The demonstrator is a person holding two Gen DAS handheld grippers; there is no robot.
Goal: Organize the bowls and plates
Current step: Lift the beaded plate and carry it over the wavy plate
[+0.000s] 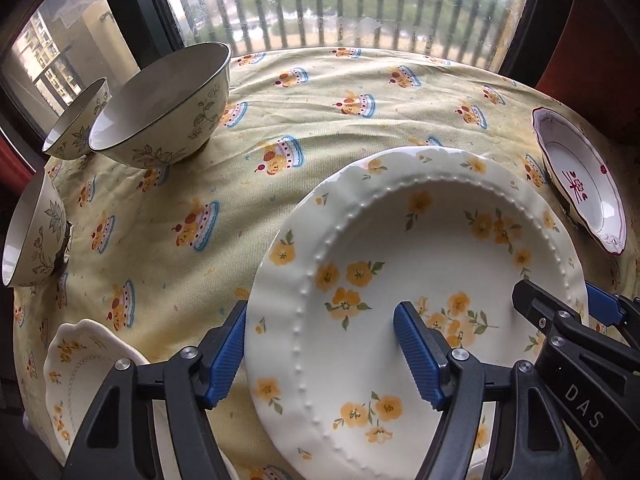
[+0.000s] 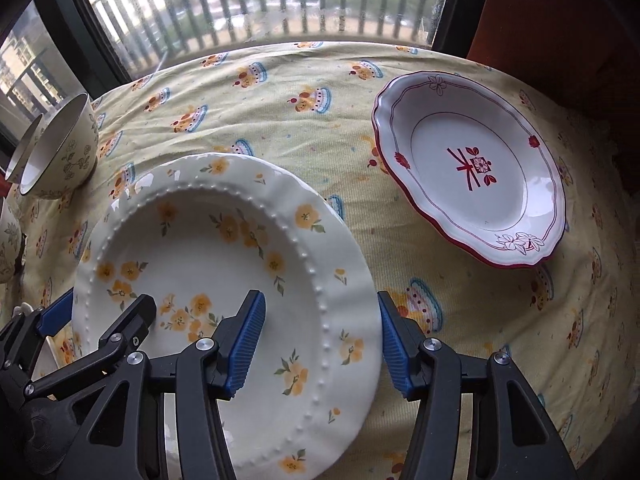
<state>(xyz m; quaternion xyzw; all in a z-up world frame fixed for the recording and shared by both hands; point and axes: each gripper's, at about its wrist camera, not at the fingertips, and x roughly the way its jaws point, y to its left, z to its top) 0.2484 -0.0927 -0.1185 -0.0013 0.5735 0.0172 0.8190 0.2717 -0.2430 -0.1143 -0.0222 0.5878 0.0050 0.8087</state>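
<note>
The yellow-flowered plate is seen straddled at opposite rims — its left rim lies between the fingers of the left claw, its right rim between those of the right claw. It appears raised and tilted above the table, though this is judged, not certain. Both claws stand part open; whether the pads press on the rim cannot be told. The red-rimmed plate lies ahead and to the right of the right claw, nearer to it; the bowls lie ahead-left of the left claw.
</note>
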